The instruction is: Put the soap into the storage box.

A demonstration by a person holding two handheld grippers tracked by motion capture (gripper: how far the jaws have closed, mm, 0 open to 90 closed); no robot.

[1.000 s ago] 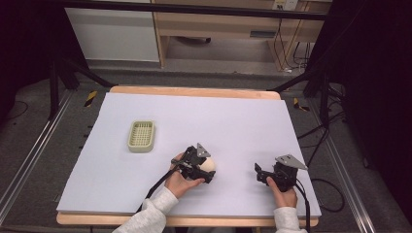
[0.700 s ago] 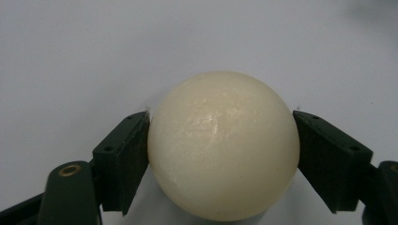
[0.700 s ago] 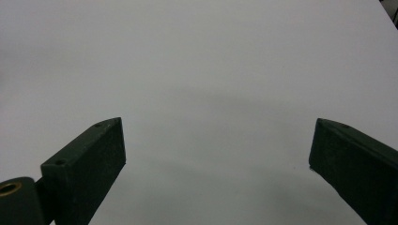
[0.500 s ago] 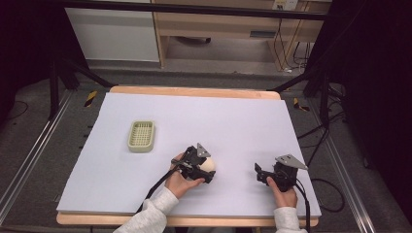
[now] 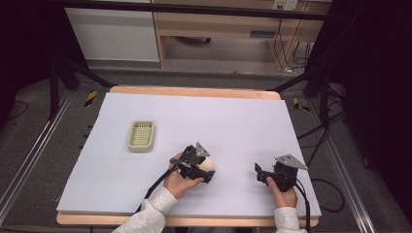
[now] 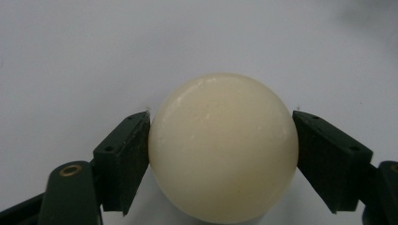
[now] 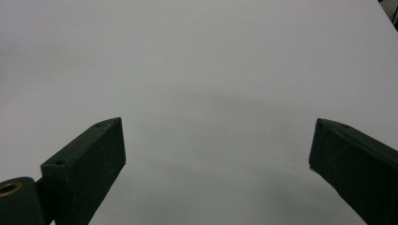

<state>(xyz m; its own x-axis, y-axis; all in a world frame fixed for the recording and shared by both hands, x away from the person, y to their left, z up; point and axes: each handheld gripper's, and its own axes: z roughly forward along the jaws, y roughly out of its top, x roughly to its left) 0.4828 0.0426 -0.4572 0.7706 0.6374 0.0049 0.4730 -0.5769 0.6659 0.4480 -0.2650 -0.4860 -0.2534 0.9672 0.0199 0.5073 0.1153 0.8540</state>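
Two grippers sit low at the near edge of the table (image 5: 291, 126), and only one is loaded. Left gripper (image 5: 203, 171), nearest the middle of the front edge, has its jaws pressed against both flanks of a cream-coloured ball (image 6: 223, 147); in the left gripper view the pads meet the ball at its widest girth, with pale tabletop under and behind it, though whether the ball rests on the surface or is a shade off it I cannot tell. Right gripper (image 5: 265, 174) hangs to the right, well apart from the ball, jaws spread wide with nothing but bare sheet between them in the right gripper view. Farther out and to the left lies a small pale green basket (image 5: 141, 136), a slotted oblong tray with its long axis running away from the person. From the ball, the basket lies forward and leftward, clear open sheet between them. My read: the carry belongs to the left hand, already on that side and already gripping; the ball, being round, needs no turning, only a lift and a drop inside the rim.
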